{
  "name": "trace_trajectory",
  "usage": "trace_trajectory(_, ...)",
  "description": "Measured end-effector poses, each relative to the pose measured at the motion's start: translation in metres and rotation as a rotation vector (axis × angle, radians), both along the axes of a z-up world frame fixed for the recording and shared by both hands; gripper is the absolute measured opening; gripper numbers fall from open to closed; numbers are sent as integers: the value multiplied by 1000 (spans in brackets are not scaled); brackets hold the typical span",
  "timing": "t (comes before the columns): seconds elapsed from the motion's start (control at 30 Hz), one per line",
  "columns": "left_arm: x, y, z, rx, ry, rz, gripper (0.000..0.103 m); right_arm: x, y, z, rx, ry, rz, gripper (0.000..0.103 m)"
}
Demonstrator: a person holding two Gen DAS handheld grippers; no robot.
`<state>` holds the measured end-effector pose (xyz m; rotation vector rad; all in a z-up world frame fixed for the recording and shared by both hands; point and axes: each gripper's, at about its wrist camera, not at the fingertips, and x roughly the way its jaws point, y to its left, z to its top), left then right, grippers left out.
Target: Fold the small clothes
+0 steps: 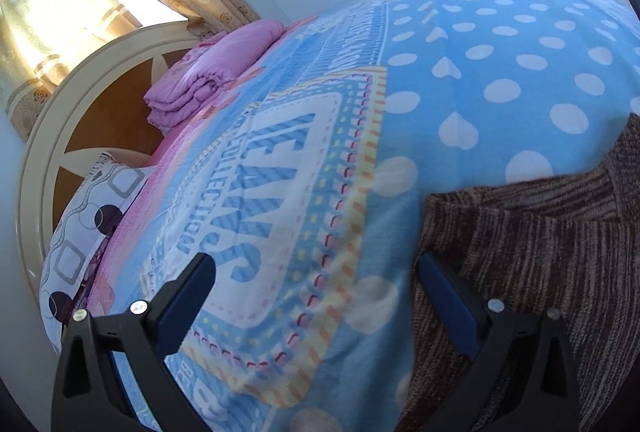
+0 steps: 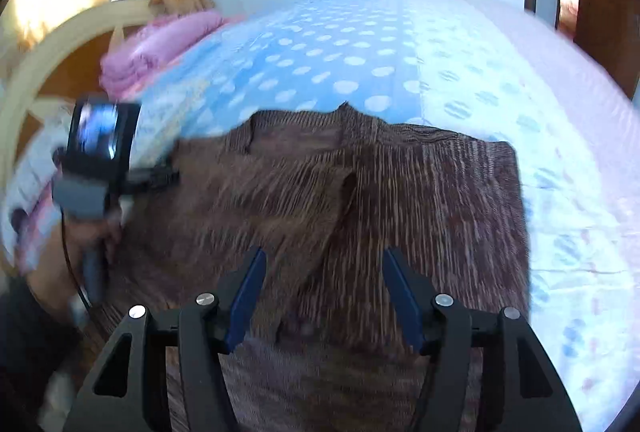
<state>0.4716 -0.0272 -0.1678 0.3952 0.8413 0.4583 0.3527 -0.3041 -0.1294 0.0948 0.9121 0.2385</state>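
Brown knitted garment lying flat on the blue dotted blanket that covers the bed, its long axis running left to right across the right wrist view. A ribbed border forms the far edge, with a small notch near the middle, and a raised crease runs from that notch toward the camera; the garment appears partly folded, though motion blur hides the layering. The right-hand side edge is straight and cleanly exposed against the pale part of the blanket.

Right gripper, directly above the near middle of the garment, fingers spread with knit showing between them and nothing clamped. The crease lies straight ahead of the gap between its fingers.

Left gripper, off the garment's left margin: fingers wide apart, holding nothing. Its left fingertip is over the printed panel of the blanket, its right fingertip just at the knit's left edge. The garment thus lies to the right of this gripper. In the right wrist view the left gripper's body and camera appear blurred at the far-left corner of the garment.

Judgement: each gripper is nearest its own side of the garment, so a fold along the long axis would suit both, each taking a near or side edge.

Open room: bare blanket extends beyond the far edge and to the right. A folded pink quilt and a patterned pillow lie at the curved headboard, well apart from the garment.
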Motion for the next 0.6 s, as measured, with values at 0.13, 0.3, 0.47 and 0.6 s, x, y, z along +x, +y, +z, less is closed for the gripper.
trace_trajectory(0.13, 0, 10, 1, -21, -9, 53, 103, 38, 19, -16, -104, 21, 32, 28)
trace_trajectory(0.3, 2, 17, -2, -57, 3, 65, 103, 57, 34, -7, -171, -59, 5, 2)
trace_trajectory(0.47, 1, 15, -3, -37, -12, 98, 103, 73, 31, -17, -192, 3, 2, 4)
trace_trajectory(0.6, 0, 25, -1, -54, -17, 135, 103, 46, 9, -17, -171, -4, -37, 33)
